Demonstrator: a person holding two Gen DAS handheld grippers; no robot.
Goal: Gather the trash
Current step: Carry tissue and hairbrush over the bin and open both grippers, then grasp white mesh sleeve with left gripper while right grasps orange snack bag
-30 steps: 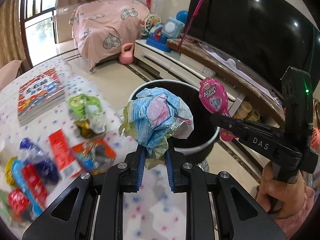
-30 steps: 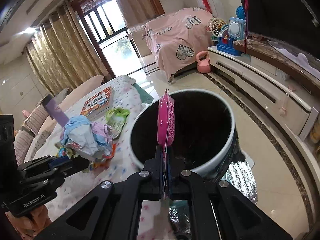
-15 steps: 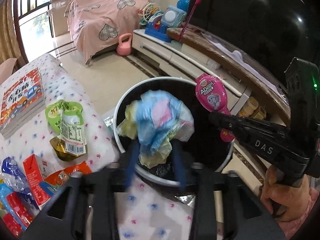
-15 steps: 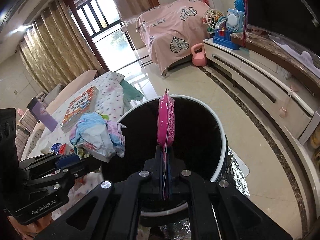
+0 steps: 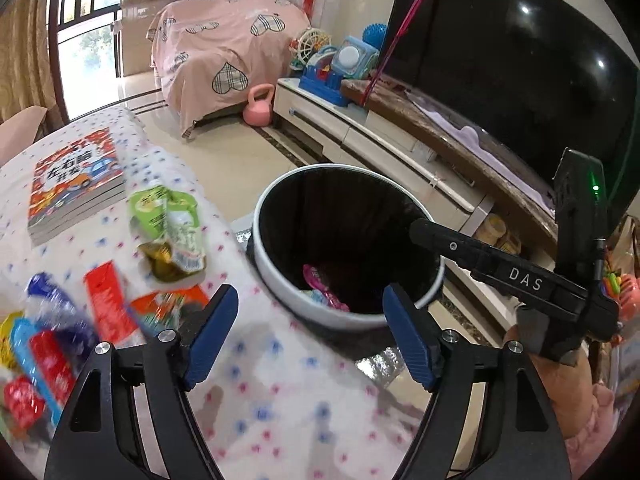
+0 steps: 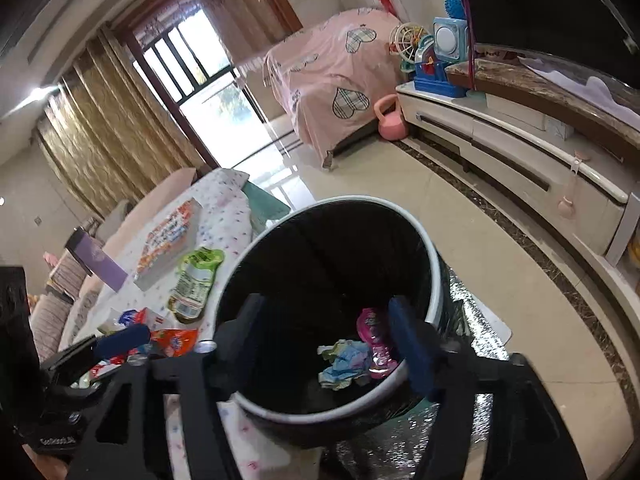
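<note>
A white-rimmed trash bin (image 5: pixel 276 284) with a black liner stands beside the table; it also shows in the right wrist view (image 6: pixel 434 280). Inside lie a crumpled blue and white wrapper (image 6: pixel 346 364) and a pink packet (image 6: pixel 372 334), whose pink shows in the left wrist view (image 5: pixel 322 286). My left gripper (image 5: pixel 310 334) is open and empty over the table edge beside the bin. My right gripper (image 6: pixel 328 340) is open and empty above the bin; it also shows from the side in the left wrist view (image 5: pixel 416 230). A green snack bag (image 5: pixel 170 220), a red packet (image 5: pixel 106 304) and several more wrappers lie on the table.
A dotted white tablecloth (image 5: pixel 260 400) covers the table. A book (image 5: pixel 74 182) lies at its far side. A purple box (image 6: pixel 94 258) stands on the table. A TV stand (image 5: pixel 380 148) with a large TV runs along the right. A pink kettlebell (image 5: pixel 260 106) sits on the floor.
Both grippers opened. The crumpled wrapper dropped from the left one and the pink packet from the right one into the bin. The left gripper drew back over the table.
</note>
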